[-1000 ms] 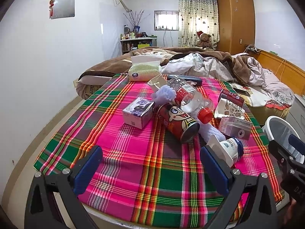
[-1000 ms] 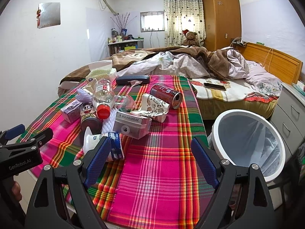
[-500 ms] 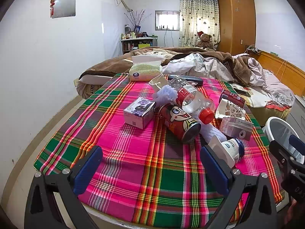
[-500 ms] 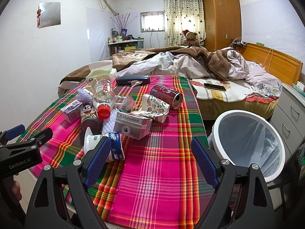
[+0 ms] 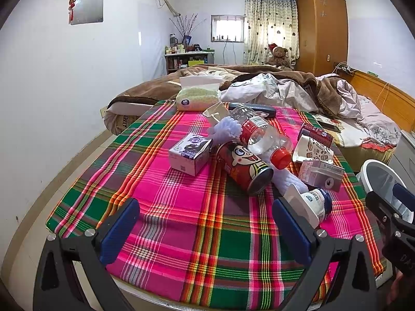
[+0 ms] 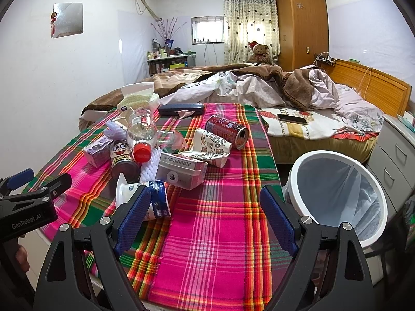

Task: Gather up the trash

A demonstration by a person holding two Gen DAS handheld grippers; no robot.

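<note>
Trash lies in a heap on the plaid tablecloth: a red cartoon can, a clear bottle with a red cap, a purple carton, a pink-grey carton, a white and blue cup, a crumpled paper cup and a red drink can. My left gripper is open and empty, short of the heap. My right gripper is open and empty, its left finger by the white and blue cup. A white bin stands right of the table.
A tissue pack and a dark case lie at the table's far edge. An unmade bed with a phone is behind. Grey drawers stand right of the bin. A wall runs along the left.
Both grippers stay open and almost still. The left view has crept slightly forward toward the heap.
</note>
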